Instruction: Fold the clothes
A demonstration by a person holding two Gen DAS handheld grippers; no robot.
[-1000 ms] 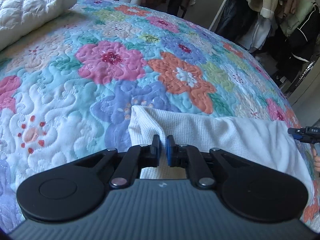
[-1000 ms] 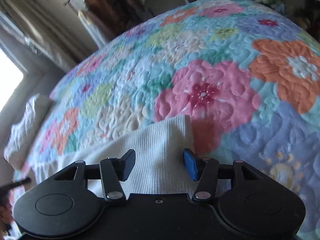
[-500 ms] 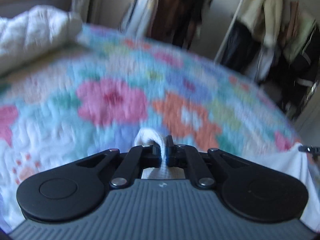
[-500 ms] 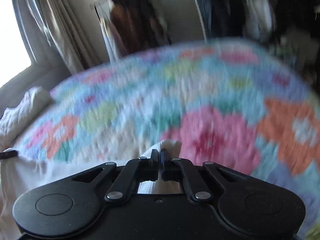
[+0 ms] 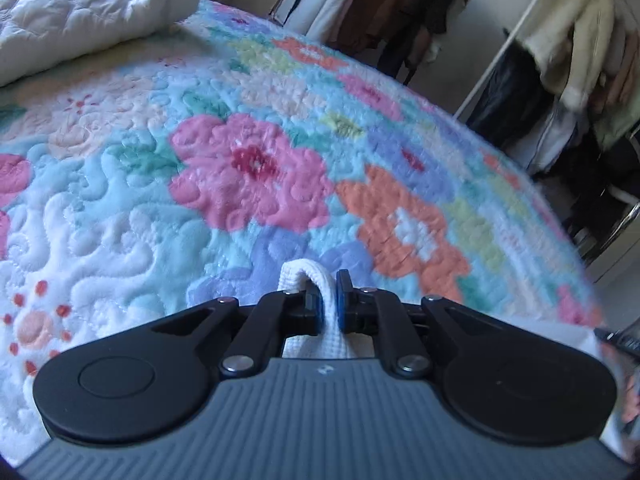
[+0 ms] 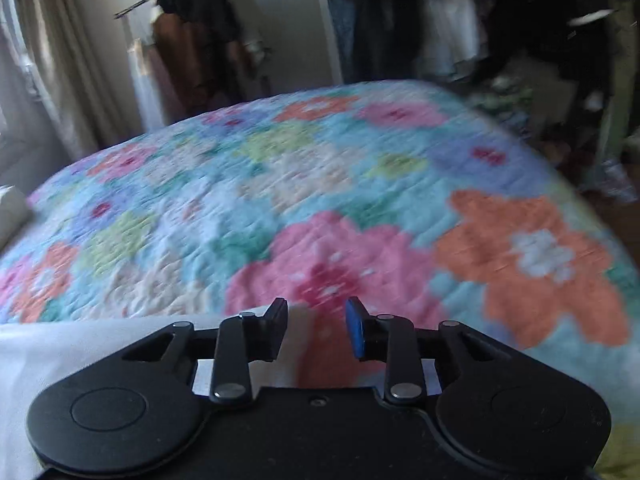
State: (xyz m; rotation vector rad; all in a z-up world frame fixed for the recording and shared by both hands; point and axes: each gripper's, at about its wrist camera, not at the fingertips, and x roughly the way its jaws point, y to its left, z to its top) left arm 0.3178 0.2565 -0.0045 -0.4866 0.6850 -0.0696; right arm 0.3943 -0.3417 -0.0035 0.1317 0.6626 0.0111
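Note:
A white waffle-knit cloth (image 5: 320,344) lies on the flowered quilt (image 5: 248,172). My left gripper (image 5: 328,304) is shut on a raised fold of it, which loops up over the left pad; the jaws are just starting to open, pads still pressing. The cloth stretches right to a far corner (image 5: 576,336), where the right gripper's tip (image 5: 618,342) shows. In the right wrist view, my right gripper (image 6: 316,328) is opening. The cloth (image 6: 80,344) spreads to the left, and its edge reaches in between the fingers without being pinched.
A white quilted duvet (image 5: 80,12) is heaped at the bed's far left. Hanging clothes on a rack (image 5: 560,40) stand past the bed's right edge. More garments (image 6: 200,40) and a curtain (image 6: 40,60) stand beyond the far edge.
The right gripper went from open to shut on the cloth's corner, and now its jaws stand apart again. The left gripper kept its grip and moved, the cloth bunching into a fold.

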